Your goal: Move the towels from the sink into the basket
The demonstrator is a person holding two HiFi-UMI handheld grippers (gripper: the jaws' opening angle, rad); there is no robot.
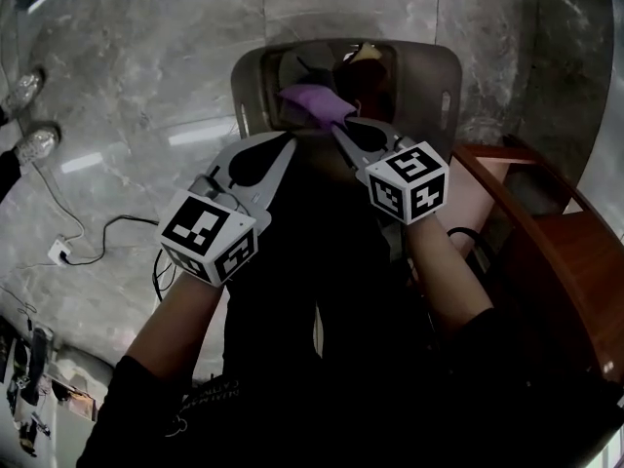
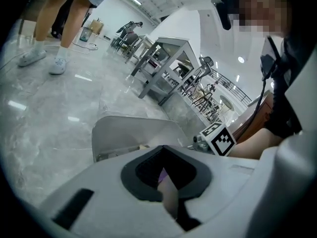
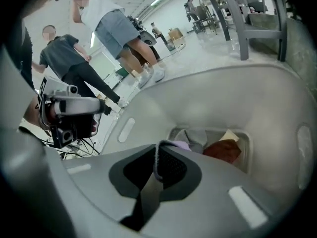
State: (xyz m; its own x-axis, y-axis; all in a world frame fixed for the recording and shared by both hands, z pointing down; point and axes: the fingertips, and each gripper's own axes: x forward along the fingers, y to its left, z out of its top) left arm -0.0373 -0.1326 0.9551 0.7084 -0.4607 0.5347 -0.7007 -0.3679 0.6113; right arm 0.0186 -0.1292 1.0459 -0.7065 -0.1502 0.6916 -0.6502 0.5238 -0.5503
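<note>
The crumpled purple cloth towel (image 1: pixel 314 103) hangs over the open mouth of the grey plastic basket (image 1: pixel 444 96) standing on the marble floor, just above its near rim. The left gripper (image 1: pixel 289 144) has its jaws drawn together with a sliver of purple cloth pinched between the pads; the right gripper (image 1: pixel 339 131) is likewise clamped narrow on a raised edge of the same towel. The towel's bulk lies just ahead of both sets of fingertips, away from the person; its long axis runs across from one gripper to the other, dipping slightly toward the right one, which looks nearer the bulk. A dark red cloth (image 3: pixel 223 150) and a grey cloth (image 3: pixel 194 138) already lie inside; a release here would likely drop the towel in.
</note>
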